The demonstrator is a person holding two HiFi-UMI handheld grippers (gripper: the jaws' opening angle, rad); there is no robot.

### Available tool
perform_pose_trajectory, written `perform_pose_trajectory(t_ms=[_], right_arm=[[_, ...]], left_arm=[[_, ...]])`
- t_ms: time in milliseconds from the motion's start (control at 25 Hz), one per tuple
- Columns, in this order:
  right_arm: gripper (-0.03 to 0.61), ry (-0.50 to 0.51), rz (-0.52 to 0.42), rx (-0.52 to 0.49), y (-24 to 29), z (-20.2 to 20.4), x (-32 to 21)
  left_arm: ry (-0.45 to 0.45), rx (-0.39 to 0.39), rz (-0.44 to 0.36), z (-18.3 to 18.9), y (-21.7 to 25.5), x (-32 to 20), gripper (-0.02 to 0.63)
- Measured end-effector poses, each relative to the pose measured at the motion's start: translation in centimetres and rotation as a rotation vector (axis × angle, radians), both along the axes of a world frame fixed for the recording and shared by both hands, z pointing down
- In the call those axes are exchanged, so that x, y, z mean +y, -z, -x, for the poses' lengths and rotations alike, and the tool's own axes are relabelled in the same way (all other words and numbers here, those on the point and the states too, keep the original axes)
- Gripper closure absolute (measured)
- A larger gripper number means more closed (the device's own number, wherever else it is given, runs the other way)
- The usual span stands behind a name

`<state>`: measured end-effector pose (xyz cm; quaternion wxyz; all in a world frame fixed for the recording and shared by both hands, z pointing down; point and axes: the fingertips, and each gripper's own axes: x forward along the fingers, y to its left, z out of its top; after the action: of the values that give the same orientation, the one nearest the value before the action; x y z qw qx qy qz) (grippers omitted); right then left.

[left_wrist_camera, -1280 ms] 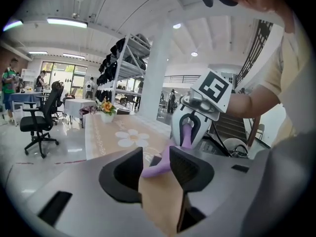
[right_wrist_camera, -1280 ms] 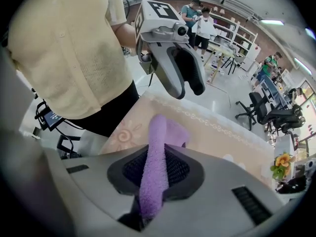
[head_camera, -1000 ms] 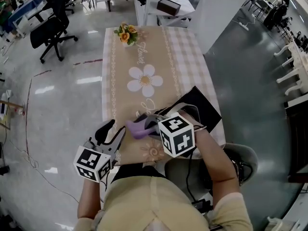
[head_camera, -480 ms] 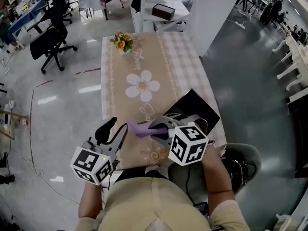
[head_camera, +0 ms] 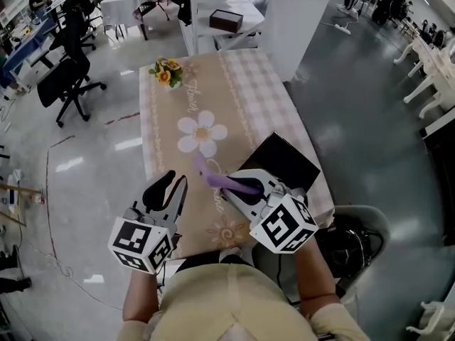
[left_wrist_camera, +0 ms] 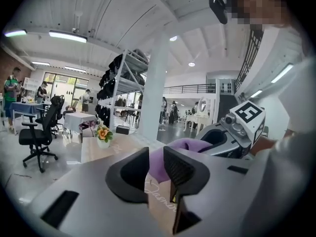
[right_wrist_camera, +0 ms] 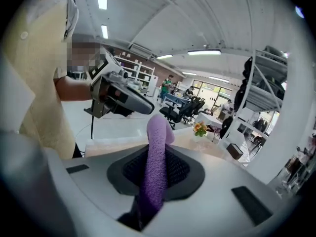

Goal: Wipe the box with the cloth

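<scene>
Box [head_camera: 284, 160], flat, black and likely stiff, lies at the right edge of the table [head_camera: 249, 84], its top bare. Purple cloth [right_wrist_camera: 157, 132], soft and light, hangs above the table just left of the box, clamped in the right gripper [right_wrist_camera: 156, 168]. Left gripper [left_wrist_camera: 157, 174] has just been closing its jaws to a narrow gap with nothing pinched. Flower pot [head_camera: 166, 72] stands well apart, so nothing seems to block the wipe.

- Pale yellow short-sleeved top [head_camera: 227, 300].
- Left gripper [head_camera: 173, 185]: light grey shell, black fingers [head_camera: 158, 187], cube [head_camera: 140, 244] with black-and-white square markers.
- Right gripper [head_camera: 226, 185]: same grey shell, matching marker cube [head_camera: 283, 226].
</scene>
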<state>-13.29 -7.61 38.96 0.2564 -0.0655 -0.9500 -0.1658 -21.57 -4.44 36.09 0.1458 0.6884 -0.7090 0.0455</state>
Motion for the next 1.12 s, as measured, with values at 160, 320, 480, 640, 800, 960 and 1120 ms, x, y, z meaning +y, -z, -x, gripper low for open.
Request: perform_pose_trajectory(t_ms=[160, 320, 480, 640, 800, 960, 1120], right_arm=[[0.508, -0.108, 0.061, -0.115, 2.1, -0.3, -1.2], [0.508, -0.215, 0.169, -0.22, 3.3, -0.9, -2.5], [0.508, -0.315, 0.239, -0.287, 3.3, -1.8, -3.8], [0.508, -0.382, 0.245, -0.333, 3.6, -2.3, -4.5], [0.509, -0.433, 0.245, -0.371, 3.8, -2.8, -4.9], [0.509, -0.48, 0.273, -0.4, 3.7, -3.2, -5.3], [0.509, -0.512, 0.284, -0.416, 3.6, -3.6, -5.4]], left_arm=[[-0.021, -0.007, 0.018, -0.4, 0.3, -1.1, 0.522], [-0.013, 0.005, 0.029, -0.6, 0.3, -2.0, 0.538], [-0.017, -0.002, 0.018, -0.9, 0.5, -2.6, 0.546], [-0.034, 0.038, 0.0, -1.3, 0.7, -3.4, 0.551], [-0.038, 0.092, -0.019, -1.8, 0.9, -3.8, 0.551], [-0.037, 0.063, 0.01, -2.2, 0.5, -4.1, 0.551], [-0.045, 0.046, 0.024, -2.5, 0.2, -4.3, 0.555]])
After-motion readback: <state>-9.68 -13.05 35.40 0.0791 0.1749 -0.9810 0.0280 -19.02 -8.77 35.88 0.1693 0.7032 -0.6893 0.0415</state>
